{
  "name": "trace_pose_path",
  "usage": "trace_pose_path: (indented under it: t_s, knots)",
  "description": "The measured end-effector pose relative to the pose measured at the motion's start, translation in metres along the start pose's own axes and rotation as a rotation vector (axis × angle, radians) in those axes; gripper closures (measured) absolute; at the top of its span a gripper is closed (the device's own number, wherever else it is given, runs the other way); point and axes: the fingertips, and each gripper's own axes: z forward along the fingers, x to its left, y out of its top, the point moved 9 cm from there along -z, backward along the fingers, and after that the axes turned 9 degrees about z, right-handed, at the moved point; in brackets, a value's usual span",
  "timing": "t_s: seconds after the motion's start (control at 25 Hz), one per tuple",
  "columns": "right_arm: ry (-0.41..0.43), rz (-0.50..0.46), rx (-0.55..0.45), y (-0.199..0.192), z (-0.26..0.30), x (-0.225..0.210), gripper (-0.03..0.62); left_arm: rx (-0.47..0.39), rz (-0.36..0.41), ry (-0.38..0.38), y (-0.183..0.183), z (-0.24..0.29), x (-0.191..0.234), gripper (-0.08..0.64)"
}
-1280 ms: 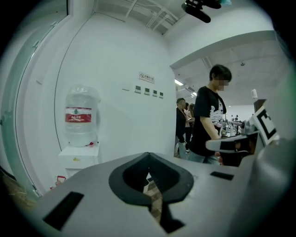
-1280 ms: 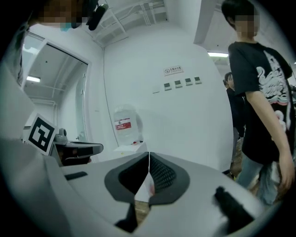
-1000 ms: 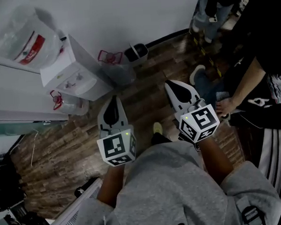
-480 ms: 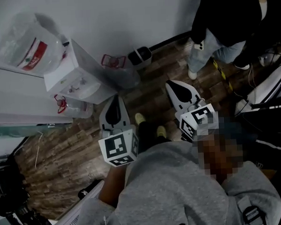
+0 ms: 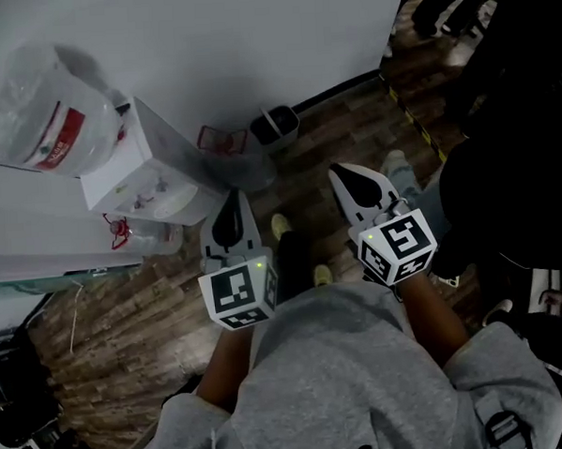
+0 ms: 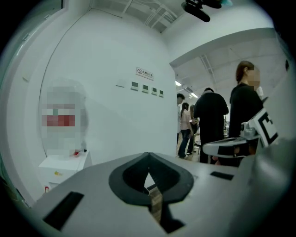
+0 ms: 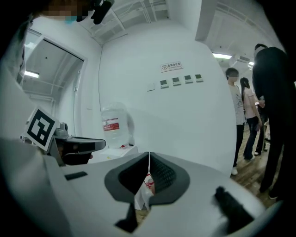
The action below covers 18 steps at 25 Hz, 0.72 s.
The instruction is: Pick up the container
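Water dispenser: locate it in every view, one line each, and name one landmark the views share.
Head view: water dispenser at upper left, against the wall.
Left gripper view: lower left, its white top showing.
Right gripper view: left of centre, low.
Shared landmark: the white wall behind it.

Before my left gripper (image 5: 231,199) the dispenser (image 5: 139,176) stands against the wall (image 5: 253,42), bottle (image 5: 38,114) on top, bin (image 5: 276,127) to its right, people (image 7: 240,120) further right.

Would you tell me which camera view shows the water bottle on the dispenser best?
The head view: the water bottle appears large, from above, red label visible. The right gripper view shows the water bottle small and upright; the left gripper view has it blurred out.
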Motion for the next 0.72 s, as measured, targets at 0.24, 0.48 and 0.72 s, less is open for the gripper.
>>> trace_pose_path:
  t_s: [0.24, 0.48, 0.72]
  knots:
    - [-0.031, 0.020, 0.021, 0.014, 0.047, -0.024, 0.566, 0.018, -0.008, -0.032, 0.004, 0.057, 0.024, 0.546]
    - [-0.062, 0.026, 0.047, 0.028, 0.101, -0.047, 0.566, 0.037, -0.029, -0.051, 0.004, 0.115, 0.051, 0.546]
    - [-0.081, 0.019, 0.055, 0.048, 0.149, -0.058, 0.566, 0.055, -0.036, -0.067, 0.010, 0.160, 0.081, 0.546]
